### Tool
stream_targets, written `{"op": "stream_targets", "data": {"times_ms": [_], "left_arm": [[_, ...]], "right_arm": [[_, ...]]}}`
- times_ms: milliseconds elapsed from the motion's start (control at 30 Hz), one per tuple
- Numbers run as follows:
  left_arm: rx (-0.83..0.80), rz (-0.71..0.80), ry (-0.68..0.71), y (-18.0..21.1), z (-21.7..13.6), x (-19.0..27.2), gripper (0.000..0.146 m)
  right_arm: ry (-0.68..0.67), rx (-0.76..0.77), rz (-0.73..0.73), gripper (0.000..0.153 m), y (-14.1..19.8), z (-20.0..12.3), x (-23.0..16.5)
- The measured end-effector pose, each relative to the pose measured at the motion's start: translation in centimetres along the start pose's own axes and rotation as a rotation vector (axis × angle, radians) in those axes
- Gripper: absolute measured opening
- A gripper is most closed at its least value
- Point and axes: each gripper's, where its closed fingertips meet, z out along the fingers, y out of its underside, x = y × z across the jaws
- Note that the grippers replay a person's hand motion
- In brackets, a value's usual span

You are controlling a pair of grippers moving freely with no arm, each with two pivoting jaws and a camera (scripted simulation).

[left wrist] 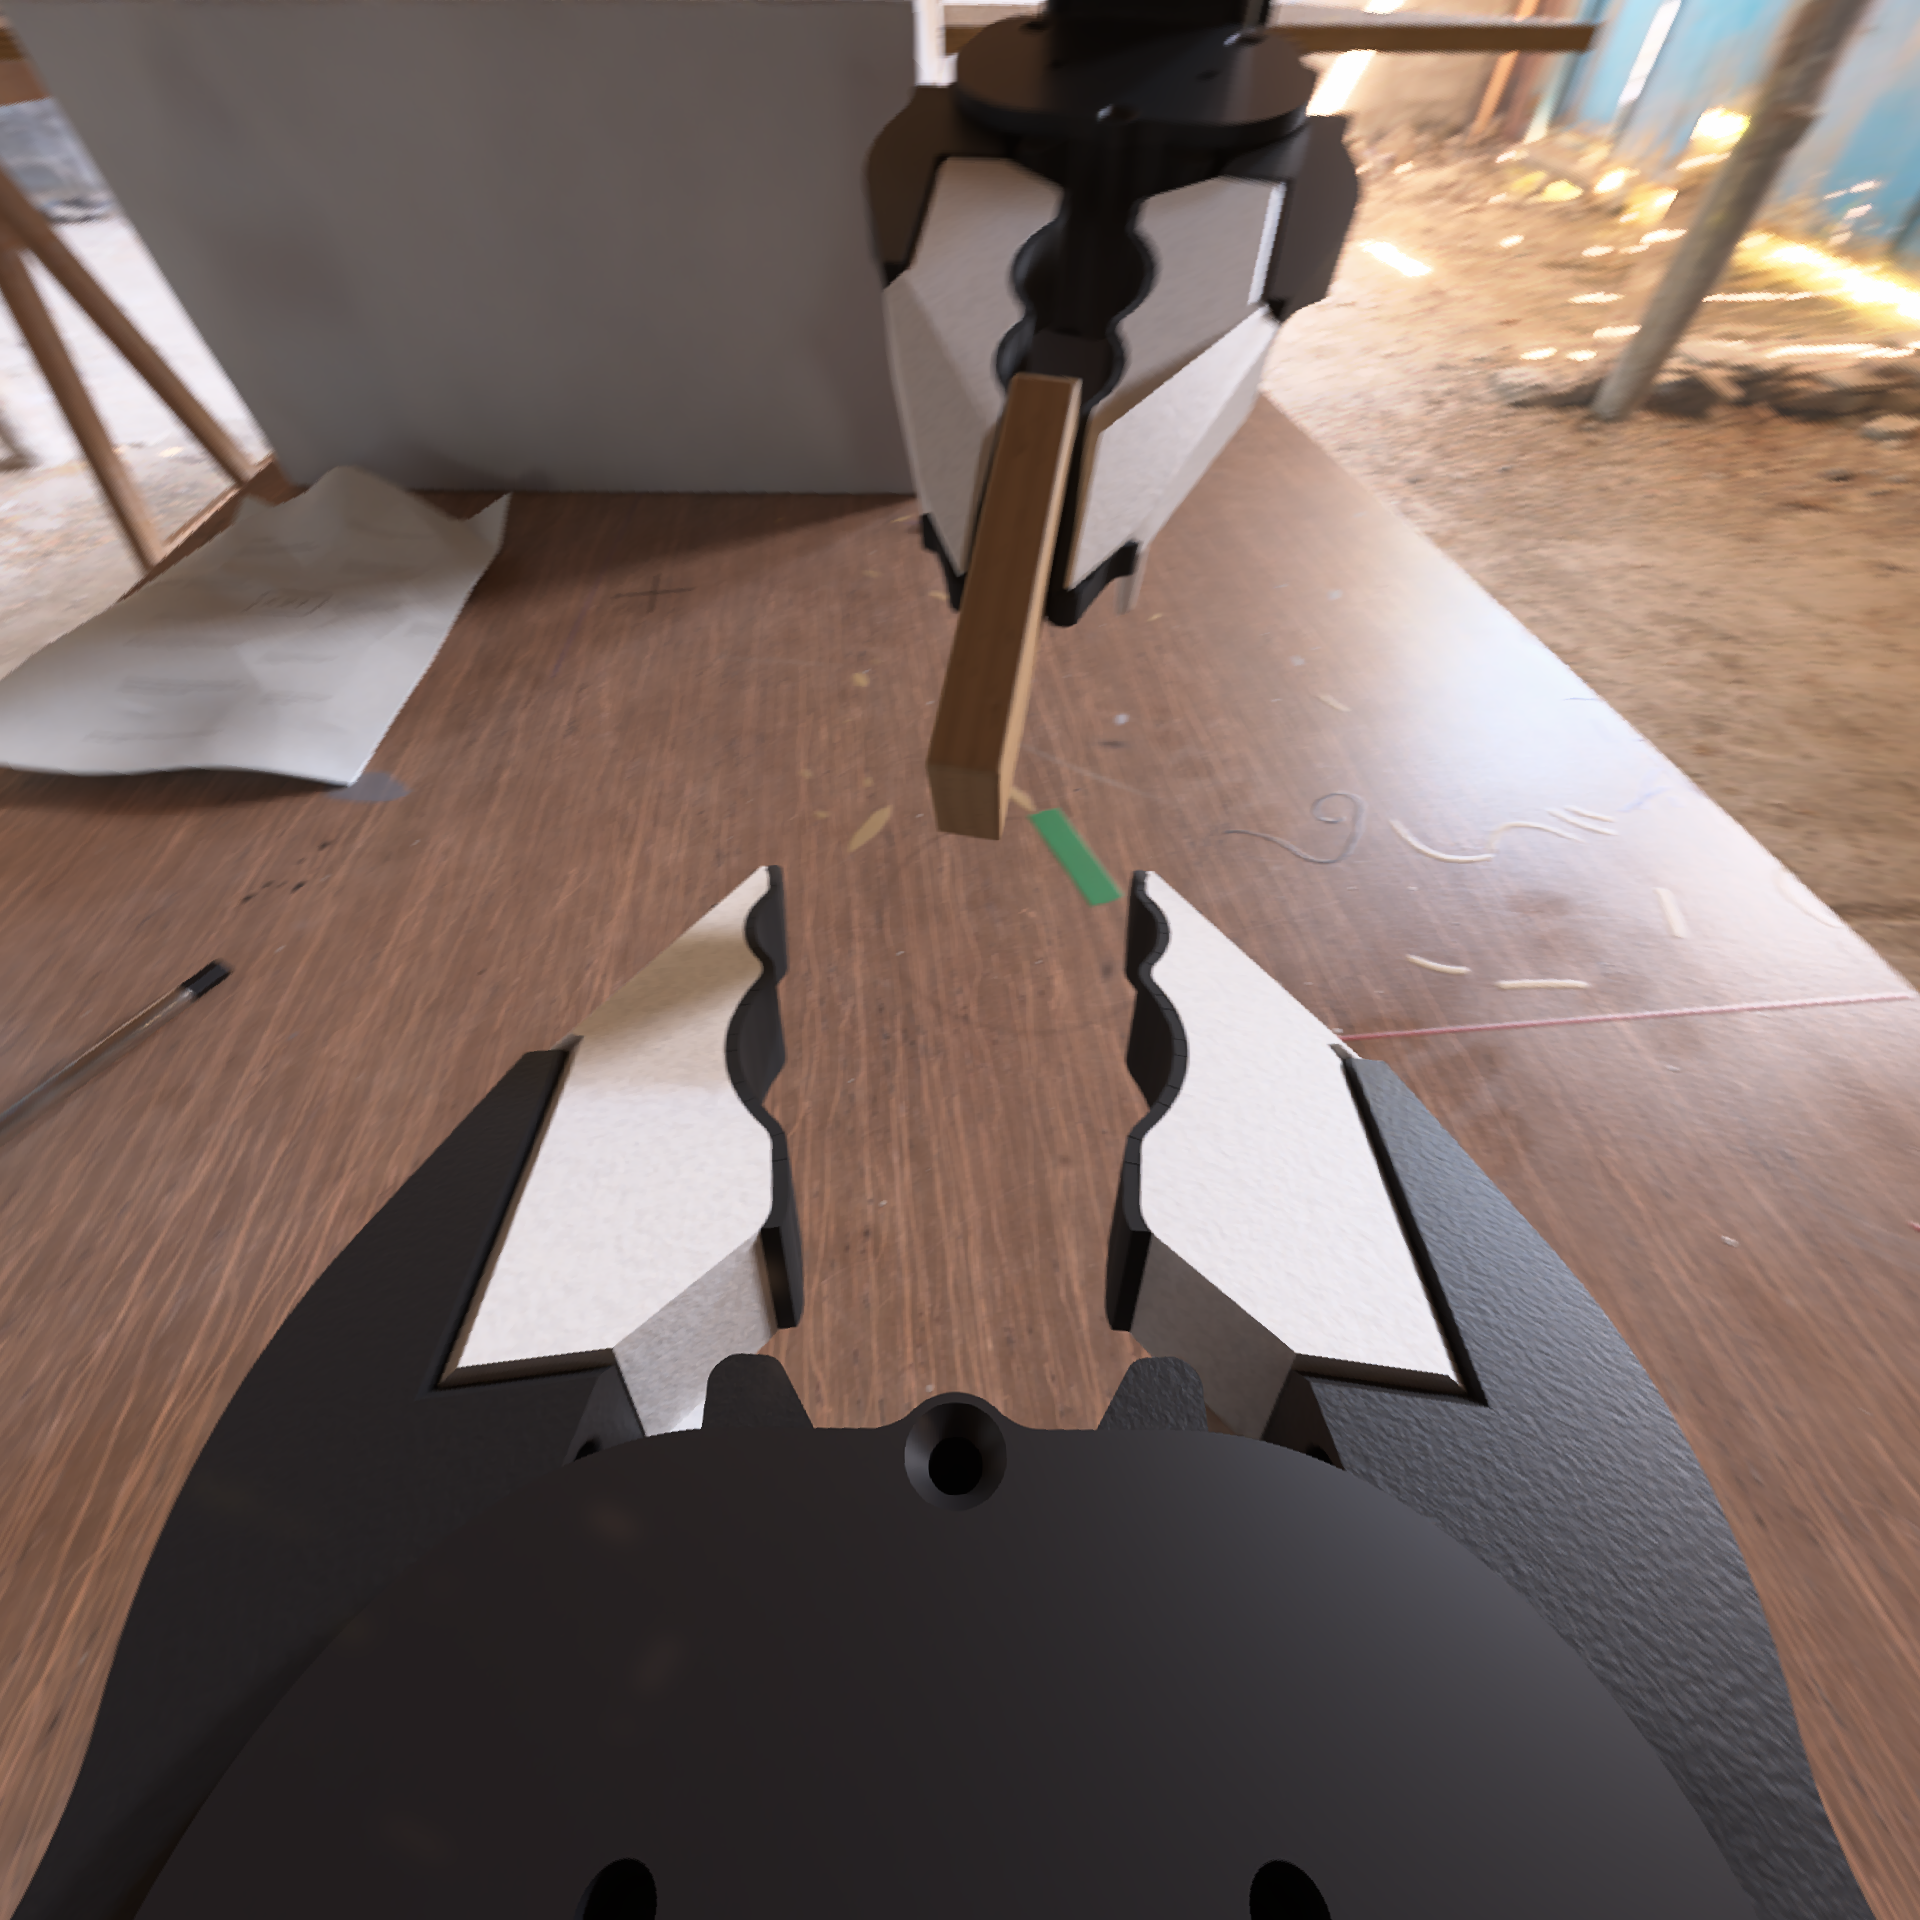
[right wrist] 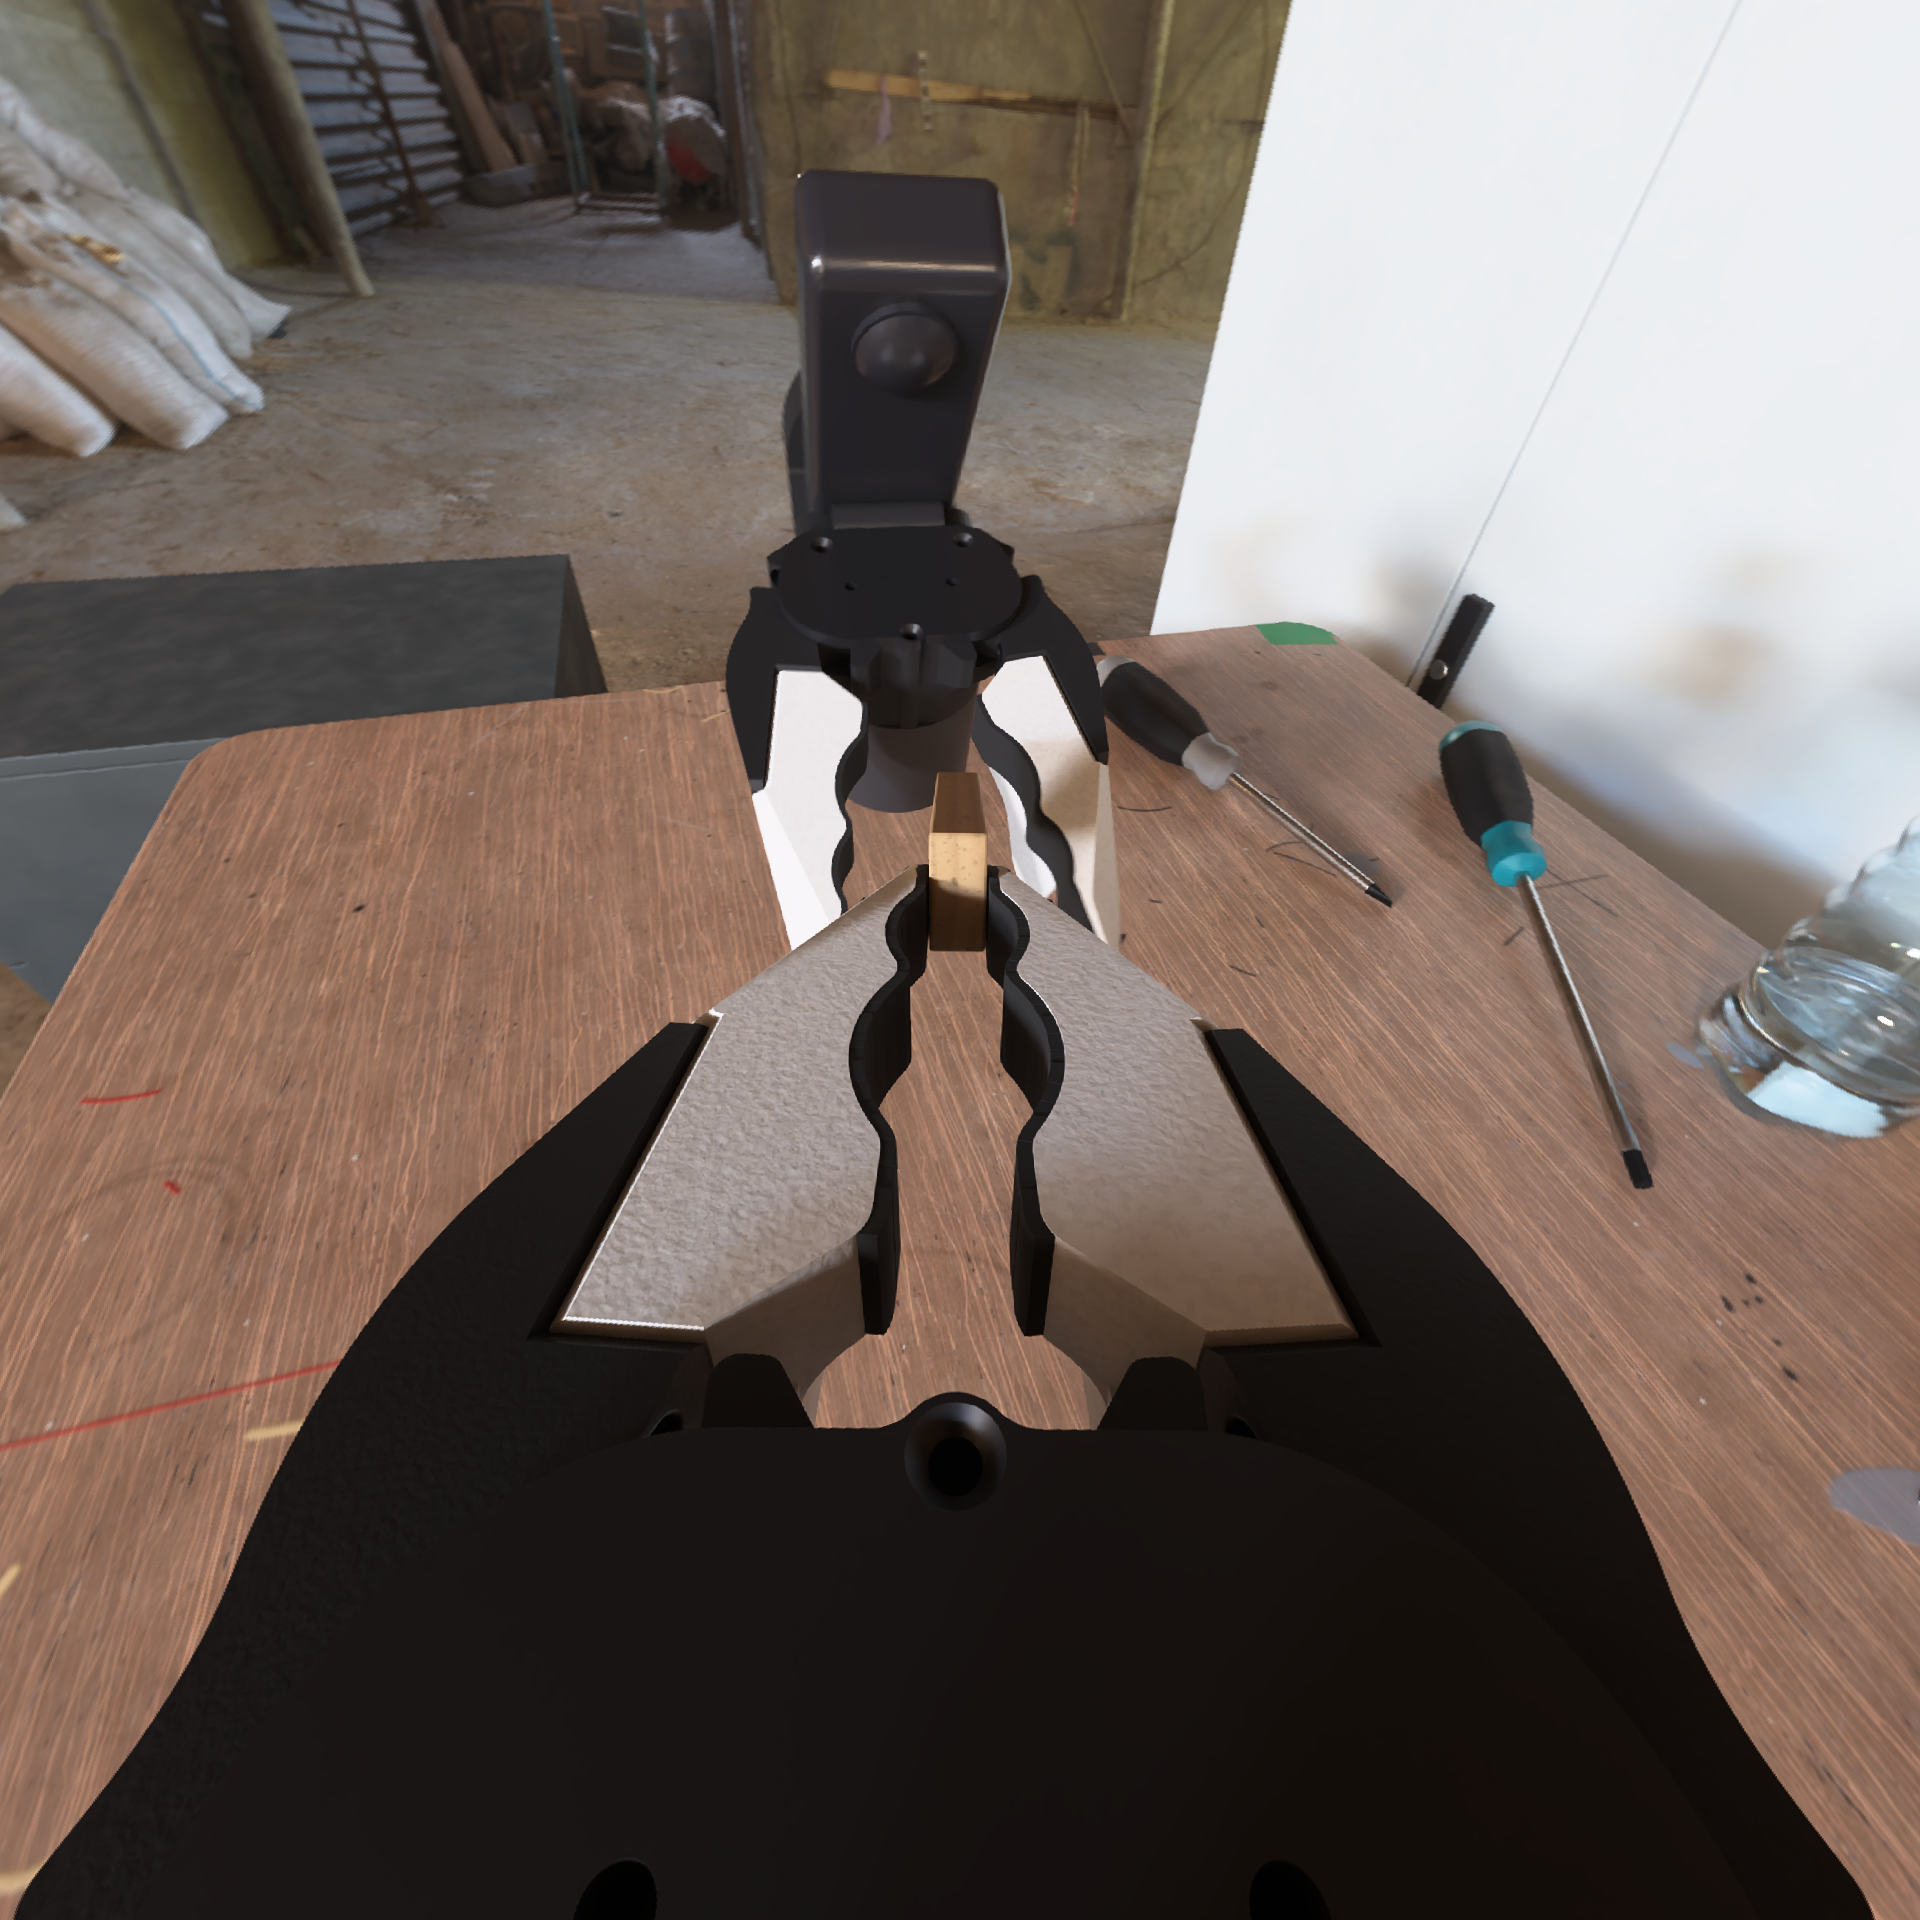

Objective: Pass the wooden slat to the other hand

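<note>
The wooden slat (left wrist: 992,644) is a thin brown strip held above the wooden table (left wrist: 623,1039). My right gripper (right wrist: 956,883) is shut on the slat (right wrist: 956,904) at its fingertips; it also shows in the left wrist view (left wrist: 1029,582), facing my left gripper. The slat's free end points down toward my left gripper (left wrist: 956,894), which is open and empty, and stops just short of its fingertips. In the right wrist view the left gripper's white fingers (right wrist: 800,821) stand spread on either side of the slat's line.
A crumpled white paper (left wrist: 239,644), a pen (left wrist: 114,1039) and green tape (left wrist: 1075,857) lie on the table. A white panel (left wrist: 520,260) stands behind. Two screwdrivers (right wrist: 1174,727) (right wrist: 1496,810) and a clear glass jar (right wrist: 1839,987) sit to the right; a dark box (right wrist: 281,634) stands off the table.
</note>
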Motion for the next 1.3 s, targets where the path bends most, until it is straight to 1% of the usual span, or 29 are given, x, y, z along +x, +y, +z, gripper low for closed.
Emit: {"op": "stream_targets", "data": {"times_ms": [67,133,200,267,333,367,433,500,567,633,700,1000,1133,1300], "left_arm": [[0.02,0.01,0.056,-0.4,-0.2,0.9,0.051],[0.031,0.021,0.092,-0.7,-0.4,1.5,0.044],[0.043,0.011,0.149,-0.9,-0.8,2.0,0.042],[0.065,-0.033,0.266,-1.3,-1.3,2.9,0.042],[0.092,-0.037,0.331,-1.7,-1.9,3.4,0.042],[0.115,-0.011,0.328,-2.1,-2.1,3.6,0.04],[0.141,0.088,0.258,-2.4,-2.3,3.7,0.03],[0.104,0.165,0.201,-2.1,-2.1,3.9,0.021],[0.066,0.151,0.199,-1.7,-1.6,4.0,0.019],[0.076,0.123,0.201,-1.7,-1.5,4.1,0.017],[0.084,0.13,0.207,-1.6,-1.5,4.2,0.013],[0.058,0.194,0.156,-0.9,-0.8,4.2,0.012],[0.06,0.182,0.121,-0.9,-0.6,3.8,0.011],[0.055,0.139,0.115,-0.6,-0.5,3.3,0.011]], "right_arm": [[-0.024,-0.008,-0.019,0.009,0.1,-0.2,-0.3],[-0.045,-0.025,-0.045,0.009,0.2,-0.3,-0.6],[-0.086,-0.028,-0.068,0.009,0.2,-0.5,-1.4],[-0.15,-0.022,-0.084,0.009,0.2,-0.7,-2.3],[-0.207,-0.018,-0.09,0.009,0.3,-0.8,-3.1],[-0.226,-0.018,-0.088,0.009,0.3,-0.8,-3.3],[-0.249,-0.016,-0.076,0.009,0.5,-0.8,-3.4],[-0.251,-0.009,-0.066,0.009,0.6,-0.8,-3.3],[-0.249,-0.01,-0.062,0.009,0.7,-0.6,-3.2],[-0.246,-0.021,-0.066,0.009,0.9,-0.6,-3.1],[-0.245,-0.034,-0.07,0.009,1.1,-0.5,-3.1],[-0.251,-0.05,-0.075,0.009,2.0,-0.7,-3.2],[-0.233,-0.034,-0.061,0.009,2.1,-0.7,-2.8],[-0.209,-0.028,-0.032,0.009,2.4,-0.6,-2.3]]}}
